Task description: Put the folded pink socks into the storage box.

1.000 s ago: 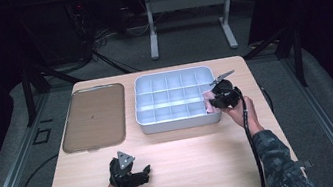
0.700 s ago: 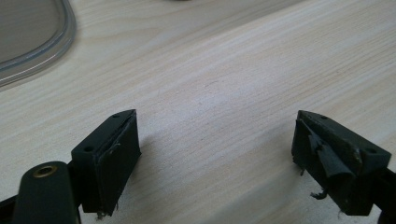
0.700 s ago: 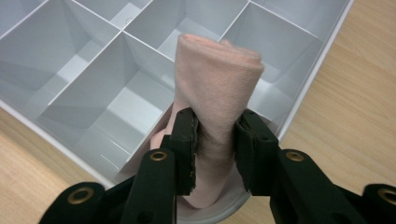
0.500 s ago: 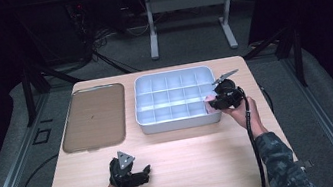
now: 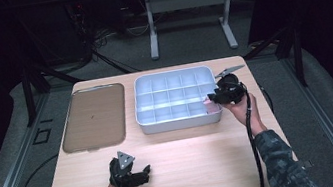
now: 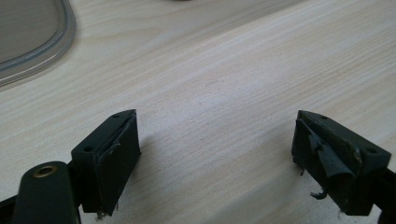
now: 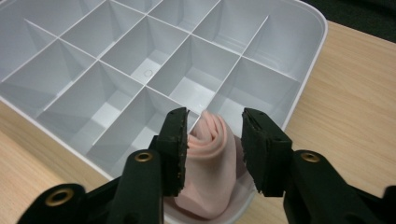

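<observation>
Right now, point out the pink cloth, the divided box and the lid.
pink cloth point(image 7: 212, 154): right gripper view, rolled middle.
divided box point(image 5: 179, 122): high view, near wall.
lid point(image 5: 93, 117): high view, flat centre.

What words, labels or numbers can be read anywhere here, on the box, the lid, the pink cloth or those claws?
None can be read.
Divided box: plain white; one small moulded mark on a compartment floor, too small to read.
Lid: a tiny dark speck, not legible.
Pink cloth: no print.
Right claw and left claw: bare black pads, no markings.
</observation>
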Available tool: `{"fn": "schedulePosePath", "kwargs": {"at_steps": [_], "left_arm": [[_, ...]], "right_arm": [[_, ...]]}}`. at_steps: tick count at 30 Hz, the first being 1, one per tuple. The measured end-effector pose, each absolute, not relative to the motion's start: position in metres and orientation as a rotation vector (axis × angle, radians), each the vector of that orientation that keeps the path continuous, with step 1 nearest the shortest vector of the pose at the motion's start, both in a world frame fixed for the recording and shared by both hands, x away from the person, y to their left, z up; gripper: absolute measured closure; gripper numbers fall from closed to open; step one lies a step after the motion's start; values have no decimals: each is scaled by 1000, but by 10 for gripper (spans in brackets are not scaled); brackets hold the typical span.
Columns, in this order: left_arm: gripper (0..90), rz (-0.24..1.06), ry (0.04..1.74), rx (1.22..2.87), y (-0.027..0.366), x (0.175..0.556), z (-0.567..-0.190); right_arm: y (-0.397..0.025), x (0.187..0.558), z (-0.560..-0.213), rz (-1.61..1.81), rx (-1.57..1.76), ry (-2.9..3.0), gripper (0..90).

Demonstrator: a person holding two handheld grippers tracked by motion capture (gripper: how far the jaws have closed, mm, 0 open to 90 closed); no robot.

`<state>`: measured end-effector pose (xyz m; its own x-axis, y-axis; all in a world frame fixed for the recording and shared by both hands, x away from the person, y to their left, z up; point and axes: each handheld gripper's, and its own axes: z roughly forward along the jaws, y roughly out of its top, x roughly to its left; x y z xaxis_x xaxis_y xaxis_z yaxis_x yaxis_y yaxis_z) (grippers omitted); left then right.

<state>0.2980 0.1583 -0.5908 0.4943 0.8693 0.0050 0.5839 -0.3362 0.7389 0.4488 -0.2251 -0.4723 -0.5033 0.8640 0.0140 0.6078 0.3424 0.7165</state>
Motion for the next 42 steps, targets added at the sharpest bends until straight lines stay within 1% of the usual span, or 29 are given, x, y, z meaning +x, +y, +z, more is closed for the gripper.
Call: {"fn": "schedulePosePath", "kwargs": {"at_steps": [1, 2, 5, 9, 14, 20, 21, 22, 23, 24, 25, 26, 27, 28, 29, 30, 32, 38, 41, 42], "left_arm": [[151, 532, 1190, 2052, 158, 298, -591], [151, 532, 1190, 2052, 158, 298, -591], [151, 532, 1190, 2052, 158, 298, -591], [150, 532, 1190, 2052, 158, 298, -591], [151, 532, 1190, 2052, 158, 298, -591], [151, 531, 1190, 2052, 158, 298, -591], [151, 531, 1190, 2052, 158, 298, -591], [151, 531, 1190, 2052, 158, 298, -591], [152, 532, 1190, 2052, 158, 298, -591], [152, 532, 1190, 2052, 158, 298, -591], [152, 532, 1190, 2052, 158, 298, -591], [152, 532, 1190, 2052, 158, 298, -591], [151, 532, 1191, 2052, 158, 298, -591], [151, 532, 1190, 2052, 158, 298, -591], [151, 531, 1190, 2052, 158, 298, -591], [151, 531, 1190, 2052, 158, 298, -591], [152, 532, 1190, 2052, 158, 298, -591], [152, 532, 1190, 2051, 158, 298, -591], [153, 532, 1190, 2050, 158, 298, -591], [153, 532, 1190, 2050, 158, 298, -591]], "right_arm": [[-224, 450, -472, 959, 1298, 2244, 660], [-224, 450, -472, 959, 1298, 2244, 660], [-219, 454, -476, 914, 1300, 2274, 728], [-218, 455, -482, 899, 1313, 2290, 748], [-218, 456, -486, 879, 1317, 2314, 745], [-222, 456, -485, 907, 1330, 2301, 714], [-222, 454, -484, 911, 1329, 2293, 688], [-222, 454, -484, 911, 1329, 2293, 688], [-224, 449, -480, 923, 1324, 2294, 635], [-224, 449, -480, 923, 1324, 2294, 635], [-226, 444, -476, 940, 1319, 2290, 571], [-226, 444, -476, 940, 1319, 2290, 571], [-228, 438, -471, 965, 1310, 2279, 519], [-228, 438, -471, 965, 1310, 2279, 519], [-229, 432, -465, 971, 1306, 2261, 445], [-229, 432, -465, 971, 1306, 2261, 445], [-231, 424, -459, 983, 1291, 2254, 369], [-235, 400, -443, 990, 1261, 2246, 207], [-236, 387, -435, 998, 1244, 2242, 150], [-237, 383, -433, 1000, 1229, 2235, 149]]}}
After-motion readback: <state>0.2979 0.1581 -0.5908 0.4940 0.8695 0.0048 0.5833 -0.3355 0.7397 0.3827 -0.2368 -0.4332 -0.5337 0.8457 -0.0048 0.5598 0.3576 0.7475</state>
